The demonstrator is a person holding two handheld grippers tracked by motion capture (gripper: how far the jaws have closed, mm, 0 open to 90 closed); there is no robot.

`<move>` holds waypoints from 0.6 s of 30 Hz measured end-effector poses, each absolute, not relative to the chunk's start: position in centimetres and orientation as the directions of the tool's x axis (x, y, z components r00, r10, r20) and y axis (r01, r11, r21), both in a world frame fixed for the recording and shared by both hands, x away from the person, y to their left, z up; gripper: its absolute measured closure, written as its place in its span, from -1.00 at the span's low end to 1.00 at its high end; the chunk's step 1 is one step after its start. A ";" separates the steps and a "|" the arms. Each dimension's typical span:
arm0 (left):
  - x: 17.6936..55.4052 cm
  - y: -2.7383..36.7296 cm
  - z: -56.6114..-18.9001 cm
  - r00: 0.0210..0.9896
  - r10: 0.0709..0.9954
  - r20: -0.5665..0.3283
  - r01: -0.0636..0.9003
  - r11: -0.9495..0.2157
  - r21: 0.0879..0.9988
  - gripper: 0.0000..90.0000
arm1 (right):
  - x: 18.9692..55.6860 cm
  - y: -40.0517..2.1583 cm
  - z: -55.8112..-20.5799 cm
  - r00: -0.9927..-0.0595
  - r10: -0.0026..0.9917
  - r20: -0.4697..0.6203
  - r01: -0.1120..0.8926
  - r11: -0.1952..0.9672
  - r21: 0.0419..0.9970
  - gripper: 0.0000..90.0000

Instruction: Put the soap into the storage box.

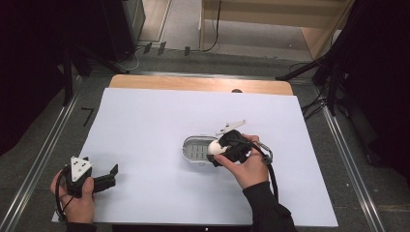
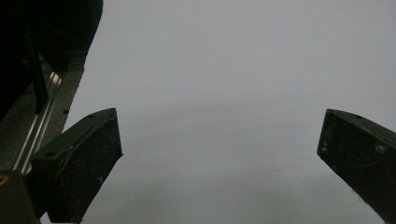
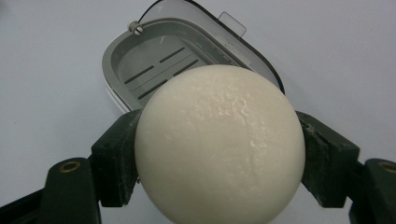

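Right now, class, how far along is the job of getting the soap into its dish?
Done: the right gripper has clamped the round white soap and carried it beside the open grey soap dish, which lies on the white table sheet. In hand: moving it over the dish. Left: lowering and releasing it. The left gripper rests open, idle.

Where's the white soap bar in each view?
High view: soap bar right of centre, clamped in the right gripper at the grey soap dish.
Right gripper view: soap bar centre, between both jaws.
Left gripper view: white sheet and open jaws.
Shared landmark: the dish.
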State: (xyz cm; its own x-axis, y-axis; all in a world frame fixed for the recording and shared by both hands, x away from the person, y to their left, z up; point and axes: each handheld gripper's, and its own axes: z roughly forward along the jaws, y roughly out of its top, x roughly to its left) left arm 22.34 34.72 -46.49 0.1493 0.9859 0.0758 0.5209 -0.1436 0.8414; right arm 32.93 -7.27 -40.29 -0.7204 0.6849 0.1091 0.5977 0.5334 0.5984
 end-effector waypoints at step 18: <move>22.3 34.7 -46.5 0.149 0.986 0.076 0.521 -0.143 0.841 -1.00 | 33.5 -5.6 -40.3 -0.738 0.665 0.113 0.589 0.553 0.590 -0.44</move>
